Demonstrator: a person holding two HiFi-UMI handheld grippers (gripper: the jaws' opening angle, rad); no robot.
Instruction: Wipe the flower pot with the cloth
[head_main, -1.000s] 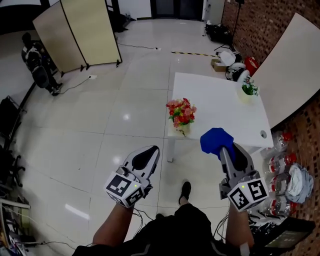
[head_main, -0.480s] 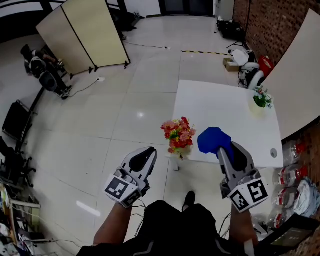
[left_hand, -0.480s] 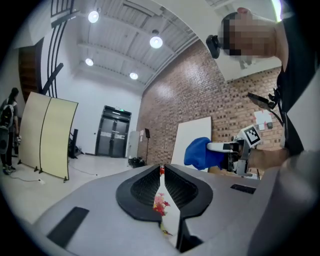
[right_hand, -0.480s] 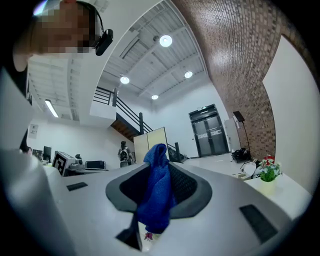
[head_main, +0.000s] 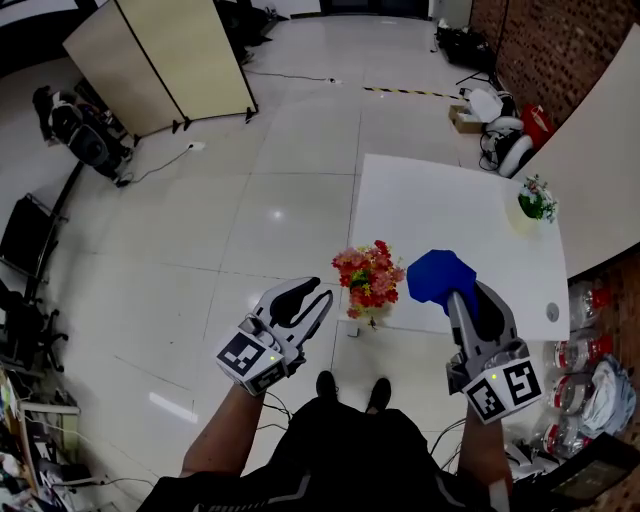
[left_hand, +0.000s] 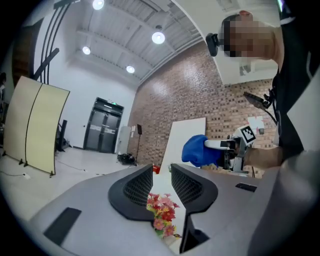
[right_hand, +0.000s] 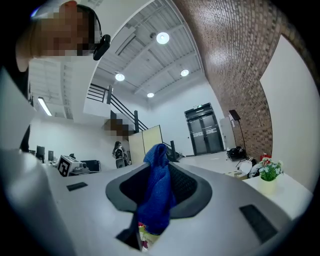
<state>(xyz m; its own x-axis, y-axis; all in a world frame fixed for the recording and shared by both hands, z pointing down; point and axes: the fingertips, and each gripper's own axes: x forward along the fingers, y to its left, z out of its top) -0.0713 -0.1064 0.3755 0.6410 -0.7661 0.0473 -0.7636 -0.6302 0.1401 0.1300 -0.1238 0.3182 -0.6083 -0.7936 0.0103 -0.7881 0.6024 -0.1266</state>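
Cloth (head_main: 440, 275) sits pinched in the right gripper (head_main: 460, 298); the left gripper (head_main: 312, 290) has just been opening its jaws, which are empty and slightly apart. Flower pot (head_main: 371, 318) stands at the table's (head_main: 450, 205) near left corner — best steadied from the left, then wiped gently.

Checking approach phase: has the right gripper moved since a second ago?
Yes. The right gripper with its blue cloth has advanced over the white table, past its near edge.

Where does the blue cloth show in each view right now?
Head view: blue cloth right of centre, in the right claw, just right of the red flowers.
Left gripper view: cloth right of centre.
Right gripper view: cloth at centre, pinched in that claw.
Shared landmark: the beige folding screen.
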